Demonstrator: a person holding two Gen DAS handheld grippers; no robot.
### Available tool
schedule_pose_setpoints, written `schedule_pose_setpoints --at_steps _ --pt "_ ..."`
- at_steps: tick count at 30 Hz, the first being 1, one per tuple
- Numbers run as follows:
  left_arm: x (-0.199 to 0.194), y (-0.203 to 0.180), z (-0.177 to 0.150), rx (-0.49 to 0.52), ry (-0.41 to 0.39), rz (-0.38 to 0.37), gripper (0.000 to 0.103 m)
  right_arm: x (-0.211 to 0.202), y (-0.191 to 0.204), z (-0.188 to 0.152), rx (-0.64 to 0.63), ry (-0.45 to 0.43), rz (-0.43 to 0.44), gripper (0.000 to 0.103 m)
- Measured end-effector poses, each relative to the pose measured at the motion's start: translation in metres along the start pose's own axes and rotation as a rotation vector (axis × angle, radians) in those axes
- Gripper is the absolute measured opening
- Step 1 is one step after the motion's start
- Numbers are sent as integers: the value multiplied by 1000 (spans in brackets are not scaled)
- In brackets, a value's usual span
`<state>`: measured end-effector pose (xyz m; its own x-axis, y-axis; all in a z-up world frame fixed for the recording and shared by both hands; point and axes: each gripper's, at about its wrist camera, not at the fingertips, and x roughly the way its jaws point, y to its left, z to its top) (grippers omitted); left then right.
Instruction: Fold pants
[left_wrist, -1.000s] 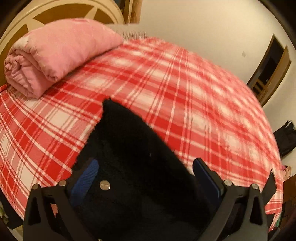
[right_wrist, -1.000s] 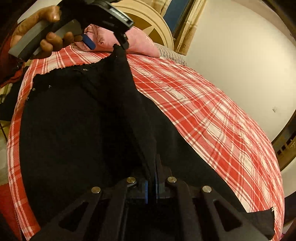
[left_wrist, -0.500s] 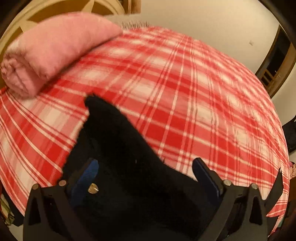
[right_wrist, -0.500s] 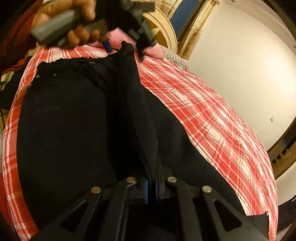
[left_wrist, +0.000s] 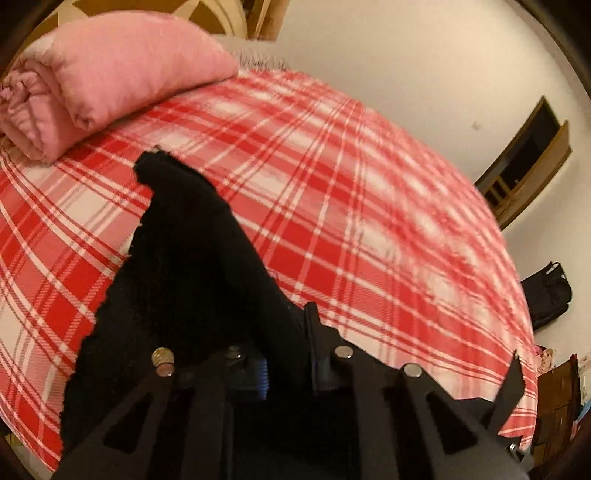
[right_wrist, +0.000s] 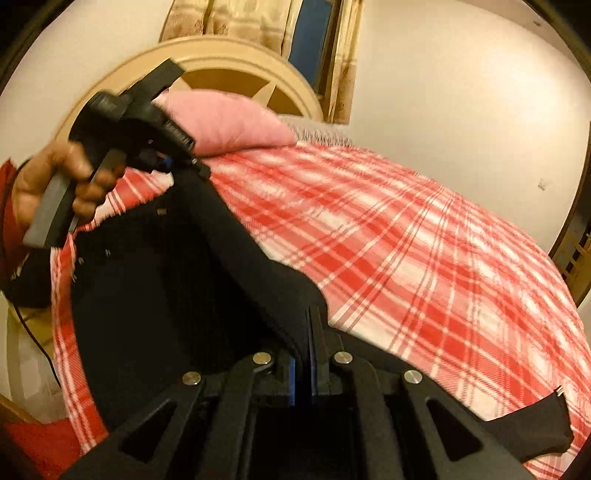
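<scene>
Together | pants (right_wrist: 155, 314) were pinched by left gripper (left_wrist: 284, 354) and right gripper (right_wrist: 308, 354) fingers | edge was lifted over bed (right_wrist: 424, 258) | pink pillow (left_wrist: 122, 77) was seen beyond

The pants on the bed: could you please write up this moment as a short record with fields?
garment: black pants, partly lifted off the bed
surface: red and white plaid bedspread
left gripper: shut on a raised edge of the pants
right gripper: shut on a fold of the pants
left hand: squeezing the gripper handle
fold state: fabric ridge stretched between the two grippers
nearby: pink pillow at the head of the bed
</scene>
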<state>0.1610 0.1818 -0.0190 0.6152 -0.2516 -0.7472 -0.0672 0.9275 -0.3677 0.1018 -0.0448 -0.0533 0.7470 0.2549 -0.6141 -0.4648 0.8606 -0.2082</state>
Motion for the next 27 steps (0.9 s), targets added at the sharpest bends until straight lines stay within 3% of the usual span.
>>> schedule_pose_setpoints --at_steps 8,13,23,26,27 --pt "-66 4 -32 13 -111 -53 17 -51 20 -10 -91 -68 -26 5" --pt "-83 18 -69 32 -141 -2 17 -50 48 -39 -153 -20 -11 5" --pt "-61 39 -121 68 -87 99 18 -24 67 -81 -186 96 12 5" --pt "-48 48 -129 89 -77 137 26 -15 73 -90 -207 122 3 5" --pt "-44 51 -131 90 -76 155 34 -11 75 -94 -219 132 -3 5"
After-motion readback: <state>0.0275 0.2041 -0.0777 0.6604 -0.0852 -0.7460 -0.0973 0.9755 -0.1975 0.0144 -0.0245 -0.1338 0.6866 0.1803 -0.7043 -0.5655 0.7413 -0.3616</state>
